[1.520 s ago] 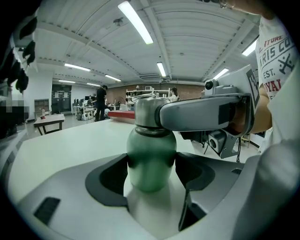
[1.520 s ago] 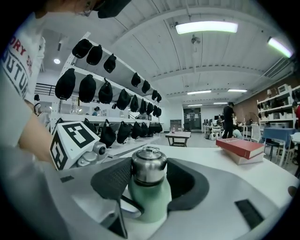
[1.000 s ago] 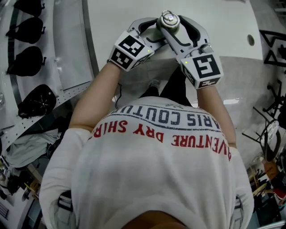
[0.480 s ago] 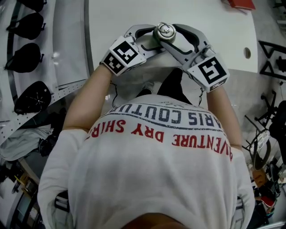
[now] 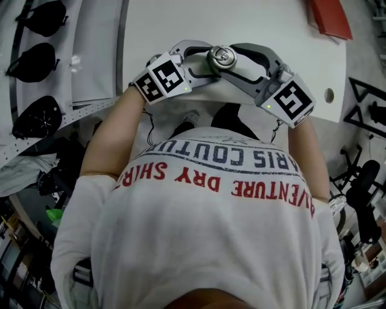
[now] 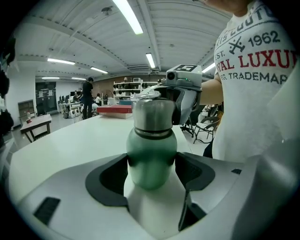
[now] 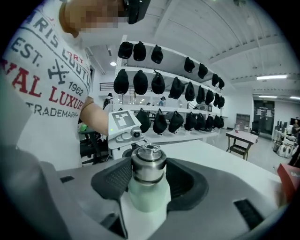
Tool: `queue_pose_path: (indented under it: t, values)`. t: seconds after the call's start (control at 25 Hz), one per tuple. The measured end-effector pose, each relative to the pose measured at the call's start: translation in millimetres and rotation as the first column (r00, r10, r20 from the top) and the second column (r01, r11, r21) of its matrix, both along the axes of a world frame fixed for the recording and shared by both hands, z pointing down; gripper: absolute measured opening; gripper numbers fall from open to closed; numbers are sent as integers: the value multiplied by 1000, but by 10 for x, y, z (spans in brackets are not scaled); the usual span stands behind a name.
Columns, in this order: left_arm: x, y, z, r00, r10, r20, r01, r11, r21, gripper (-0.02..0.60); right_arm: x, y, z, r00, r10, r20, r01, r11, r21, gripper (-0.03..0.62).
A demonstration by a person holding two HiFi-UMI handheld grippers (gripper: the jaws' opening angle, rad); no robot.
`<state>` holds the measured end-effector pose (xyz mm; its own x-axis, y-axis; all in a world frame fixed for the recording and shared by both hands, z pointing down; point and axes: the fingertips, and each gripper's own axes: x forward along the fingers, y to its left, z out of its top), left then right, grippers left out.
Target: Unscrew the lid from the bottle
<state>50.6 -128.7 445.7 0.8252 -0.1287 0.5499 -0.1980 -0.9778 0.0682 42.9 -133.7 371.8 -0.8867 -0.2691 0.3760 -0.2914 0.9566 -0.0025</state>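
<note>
A green bottle with a steel lid stands upright just above the white table, close to the person's chest. My left gripper is shut on the green body, a dark pad against each side. My right gripper is shut on the steel lid, above the pale green shoulder. From the head view only the lid's top shows, between the left gripper and the right gripper, which meet over it from either side.
A red flat object lies at the table's far right, and a round hole is near its right edge. Black caps hang on a rack at the left. The person's white shirt fills the near side.
Both marker cubes have spread outward, the right one swinging right and down around the lid. Both grips hold as before. The head camera has shifted a little.
</note>
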Motion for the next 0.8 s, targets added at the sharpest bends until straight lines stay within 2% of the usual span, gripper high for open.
queue_pose_path:
  t: [0.28,0.6,0.8]
  values:
    - [-20,-1,-3,999,33,12,-33,999,-1,334,-31,11,-5,985,-170,0,170,985,-8,229]
    - [-31,6,5,999,44,27,-43,999,-6,334,-60,36,-1,928,-372,-32,373,928,0,229]
    - [-29,9,7,997,59,49,-58,998,-10,334,-59,46,1,905,-422,-43,423,906,-1,229]
